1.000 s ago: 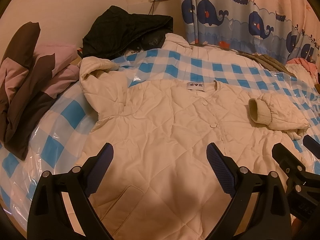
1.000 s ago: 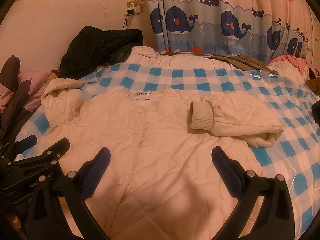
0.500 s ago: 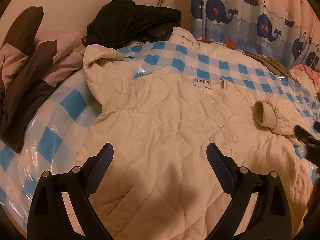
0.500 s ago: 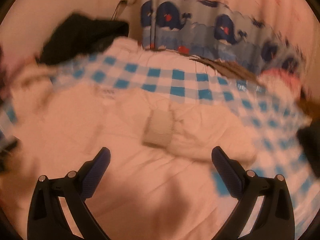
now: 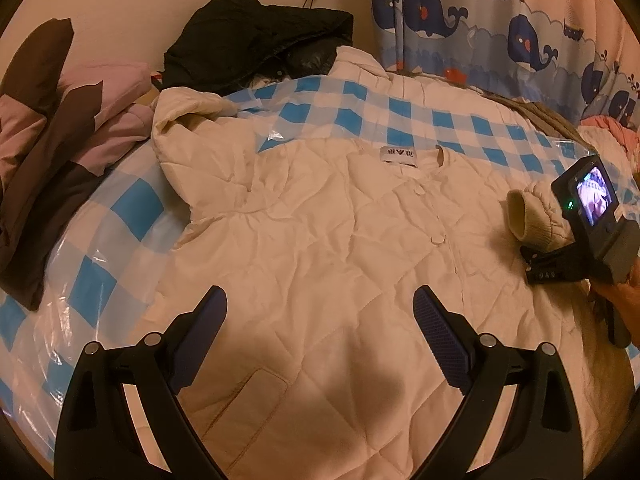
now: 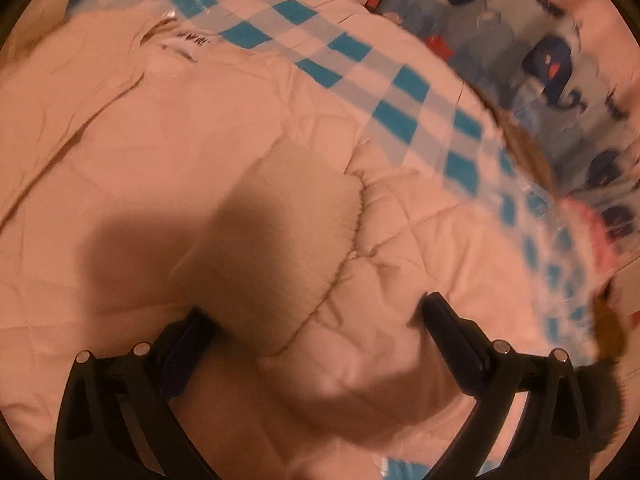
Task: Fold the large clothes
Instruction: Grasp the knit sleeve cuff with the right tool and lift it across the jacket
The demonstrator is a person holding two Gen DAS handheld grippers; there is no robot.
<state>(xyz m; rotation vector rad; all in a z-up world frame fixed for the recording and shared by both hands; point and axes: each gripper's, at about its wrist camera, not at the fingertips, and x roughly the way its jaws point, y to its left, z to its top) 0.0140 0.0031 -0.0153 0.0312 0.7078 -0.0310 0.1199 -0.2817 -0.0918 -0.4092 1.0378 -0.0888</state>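
- On the bed, over a blue-and-white checked cover, a cream quilted jacket lies flat with its front up, its label at 12 o'clock in the left wrist view.
- One sleeve is folded in over the chest; its ribbed cuff sits at 3 o'clock in that view. The other sleeve is bunched up at 10 o'clock, not yet folded.
- The right claw is down at the folded sleeve, with its jaws spread wide and one on each side of it. The picture is blurred, so I cannot say whether the pads touch the cloth.
- The left claw hovers above the lower front of the jacket, released and holding nothing.
- I judge that the step in hand is the sleeve folding, with one side arranged.
- The next move probably calls for clenching on the sleeve to set it, then the left claw going toward 10 o'clock for the bunched sleeve.
- A black garment lies at 11 o'clock, apart from the jacket.
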